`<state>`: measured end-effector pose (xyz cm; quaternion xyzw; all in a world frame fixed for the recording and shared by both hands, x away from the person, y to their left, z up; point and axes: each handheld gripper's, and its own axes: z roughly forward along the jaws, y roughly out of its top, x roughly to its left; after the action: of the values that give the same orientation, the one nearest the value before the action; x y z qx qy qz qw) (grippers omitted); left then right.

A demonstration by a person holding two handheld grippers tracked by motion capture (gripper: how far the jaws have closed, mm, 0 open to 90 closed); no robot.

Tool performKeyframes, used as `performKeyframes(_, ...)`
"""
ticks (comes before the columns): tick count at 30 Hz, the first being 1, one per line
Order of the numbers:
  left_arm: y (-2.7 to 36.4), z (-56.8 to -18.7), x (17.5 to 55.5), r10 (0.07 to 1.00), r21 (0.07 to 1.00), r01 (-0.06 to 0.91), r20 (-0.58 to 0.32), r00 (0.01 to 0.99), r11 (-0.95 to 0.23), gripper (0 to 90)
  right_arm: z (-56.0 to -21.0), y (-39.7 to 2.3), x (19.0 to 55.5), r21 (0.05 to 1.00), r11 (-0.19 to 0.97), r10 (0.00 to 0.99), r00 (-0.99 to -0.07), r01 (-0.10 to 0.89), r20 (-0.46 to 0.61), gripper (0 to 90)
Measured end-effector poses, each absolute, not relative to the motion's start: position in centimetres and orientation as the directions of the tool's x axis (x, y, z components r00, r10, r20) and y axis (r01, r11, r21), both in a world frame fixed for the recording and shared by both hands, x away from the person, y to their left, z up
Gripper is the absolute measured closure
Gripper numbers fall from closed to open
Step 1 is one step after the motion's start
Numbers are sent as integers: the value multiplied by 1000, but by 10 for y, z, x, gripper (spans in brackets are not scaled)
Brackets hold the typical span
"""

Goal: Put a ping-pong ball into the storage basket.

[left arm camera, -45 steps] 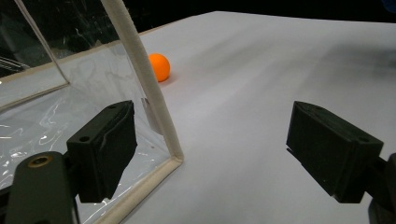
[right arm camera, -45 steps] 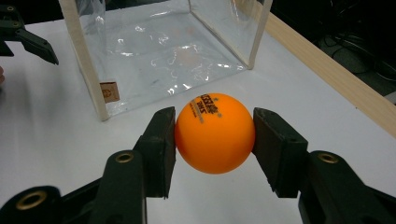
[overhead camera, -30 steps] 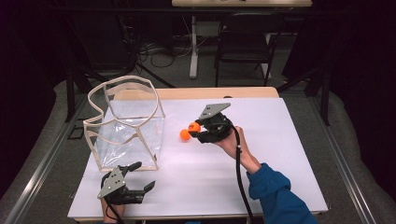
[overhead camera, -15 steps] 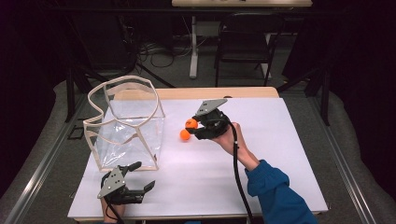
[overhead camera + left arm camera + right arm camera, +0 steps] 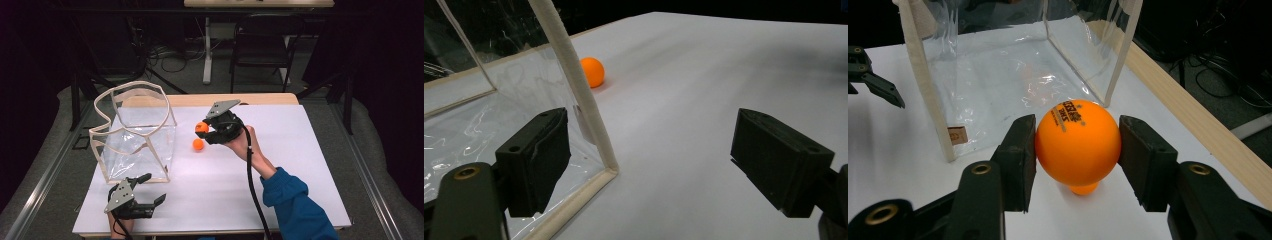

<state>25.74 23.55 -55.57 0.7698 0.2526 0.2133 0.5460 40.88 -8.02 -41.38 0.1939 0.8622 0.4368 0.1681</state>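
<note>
White table (image 5: pixel 300 165) fills the middle of a dark room. At its centre the right gripper (image 5: pixel 204 131) clamps a small orange ball (image 5: pixel 201 127) between both pads, raised above a second orange ball (image 5: pixel 198 144) lying on the surface. At nine o'clock stands a clear plastic bag with cream trim (image 5: pixel 135 135). At seven o'clock the left gripper (image 5: pixel 152 190) rests with jaws spread wide, holding nothing.
</note>
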Motion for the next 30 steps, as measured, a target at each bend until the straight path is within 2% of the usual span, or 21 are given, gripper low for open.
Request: performKeyframes(30, 236, -556, 257, 622, 951, 155, 49, 781, -269, 159, -395, -68, 420, 826, 539, 473, -871, 165, -134, 508)
